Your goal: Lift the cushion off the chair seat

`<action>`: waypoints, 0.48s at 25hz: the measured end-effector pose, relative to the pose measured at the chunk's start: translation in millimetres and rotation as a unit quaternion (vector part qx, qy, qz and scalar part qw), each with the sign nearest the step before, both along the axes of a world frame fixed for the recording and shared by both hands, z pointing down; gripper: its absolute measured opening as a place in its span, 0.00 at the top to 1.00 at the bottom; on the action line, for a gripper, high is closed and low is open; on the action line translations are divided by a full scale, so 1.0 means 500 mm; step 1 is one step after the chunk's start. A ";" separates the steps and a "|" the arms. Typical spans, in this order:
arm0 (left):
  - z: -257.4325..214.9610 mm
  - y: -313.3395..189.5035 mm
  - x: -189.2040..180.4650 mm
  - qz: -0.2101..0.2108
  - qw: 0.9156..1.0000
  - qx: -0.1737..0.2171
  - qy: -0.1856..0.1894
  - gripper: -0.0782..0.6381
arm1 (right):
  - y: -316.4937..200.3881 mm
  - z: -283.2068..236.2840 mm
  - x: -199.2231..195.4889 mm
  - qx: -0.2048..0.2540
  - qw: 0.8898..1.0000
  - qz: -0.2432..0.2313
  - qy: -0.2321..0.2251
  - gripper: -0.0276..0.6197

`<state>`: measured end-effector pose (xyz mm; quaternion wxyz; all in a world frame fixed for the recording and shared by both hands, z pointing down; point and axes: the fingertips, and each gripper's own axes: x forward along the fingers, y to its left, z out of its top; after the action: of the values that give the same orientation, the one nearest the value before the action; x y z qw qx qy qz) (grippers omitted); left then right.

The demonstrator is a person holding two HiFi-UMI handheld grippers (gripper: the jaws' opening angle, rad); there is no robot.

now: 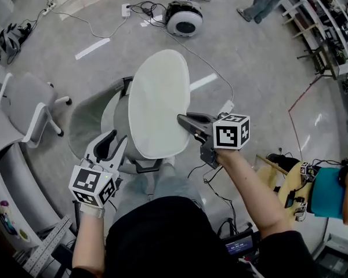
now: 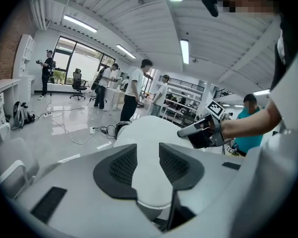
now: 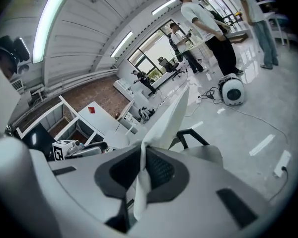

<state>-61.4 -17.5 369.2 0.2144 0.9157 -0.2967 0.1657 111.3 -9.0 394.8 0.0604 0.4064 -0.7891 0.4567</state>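
Observation:
In the head view a white oval cushion (image 1: pixel 156 103) hangs tilted above the grey chair seat (image 1: pixel 87 120). My right gripper (image 1: pixel 182 120) is shut on its right edge. My left gripper (image 1: pixel 115 142) grips its lower left edge. The left gripper view shows the cushion (image 2: pixel 149 133) filling the gap at my left gripper (image 2: pixel 148 162), with the right gripper (image 2: pixel 203 130) beyond. Seen edge-on in the right gripper view, the cushion (image 3: pixel 171 118) is pinched thin in my right gripper (image 3: pixel 141 170). The left gripper (image 3: pixel 74 150) lies behind, and the chair's black armrest (image 3: pixel 188 135) sits below.
A second grey office chair (image 1: pixel 29 106) stands at the left. A round white device (image 1: pixel 184 19) and cables lie on the floor ahead, and a power strip (image 1: pixel 227 106) near my right hand. A person in teal (image 1: pixel 330 190) sits at the right. Other people stand farther off.

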 end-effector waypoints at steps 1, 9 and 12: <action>-0.007 -0.005 0.007 0.006 1.000 0.004 0.001 0.69 | -0.001 -0.014 -0.001 0.006 1.000 0.003 -0.001 0.91; -0.091 -0.051 0.053 0.049 0.998 0.045 0.011 0.69 | -0.013 -0.126 -0.001 0.053 0.998 0.026 -0.007 0.91; -0.122 -0.063 0.064 0.055 0.997 0.057 0.018 0.69 | -0.016 -0.169 0.004 0.069 0.997 0.032 -0.007 0.91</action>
<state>-29.5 -48.9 307.9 0.1575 0.9443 -0.2512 0.1431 113.0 -16.8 310.5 0.0125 0.4316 -0.8056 0.4057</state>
